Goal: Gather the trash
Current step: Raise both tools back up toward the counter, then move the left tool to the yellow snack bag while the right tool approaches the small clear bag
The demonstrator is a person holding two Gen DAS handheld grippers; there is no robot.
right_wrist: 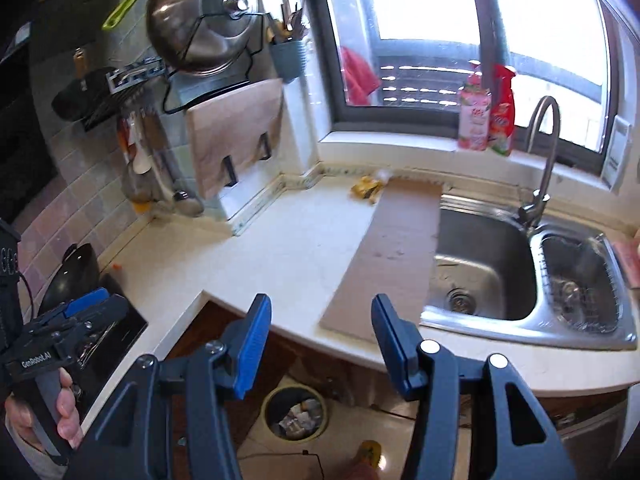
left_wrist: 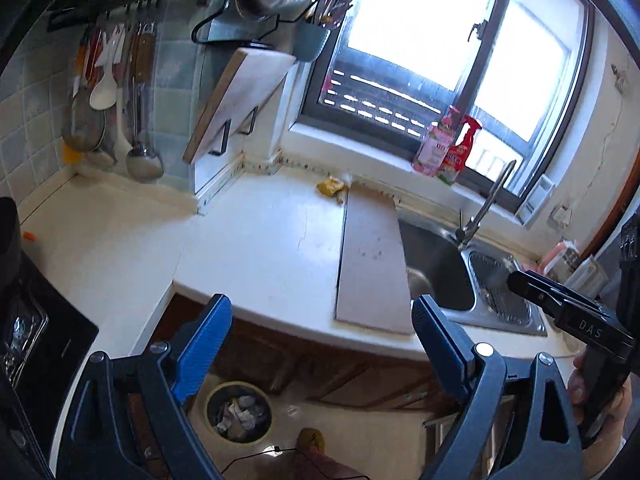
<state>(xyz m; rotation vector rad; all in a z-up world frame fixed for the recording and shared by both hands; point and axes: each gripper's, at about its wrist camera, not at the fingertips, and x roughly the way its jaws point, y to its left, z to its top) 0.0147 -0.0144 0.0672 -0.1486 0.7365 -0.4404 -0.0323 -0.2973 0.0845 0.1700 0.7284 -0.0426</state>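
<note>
White counter (left_wrist: 256, 248) runs under a bright window (left_wrist: 420, 52) in this small kitchen, with a steel sink (right_wrist: 480, 276) set into it at the right and a flat grey board (right_wrist: 392, 248) lying just beside the sink's left edge. Against the back wall, near the far end of that board, sits a crumpled yellow wrapper (left_wrist: 330, 186), the only scrap on the counter that I can see. Down on the floor, below the counter's edge, a round bin (right_wrist: 295, 411) holds crumpled paper bits.

Both grippers hang in the air above the counter's front edge, tilted downward. The left gripper (left_wrist: 320, 344) has its blue pads spread wide, nothing between them. The right gripper (right_wrist: 320, 344) stands about half open, and it too has hold of nothing. Seen from the right-hand camera, the left tool's body reads "GenRobot.AI"; from the left-hand camera, the right tool shows the letters "DAS".

On the sill stand a pink bottle (right_wrist: 474, 120) and a red spray bottle (right_wrist: 502, 114); their labels are too blurred to read. A chopping board (right_wrist: 236, 136) leans in wall brackets, ladles (left_wrist: 140, 120) hang to its left, and a steel lid (right_wrist: 208, 16) rests in a wire rack above.
</note>
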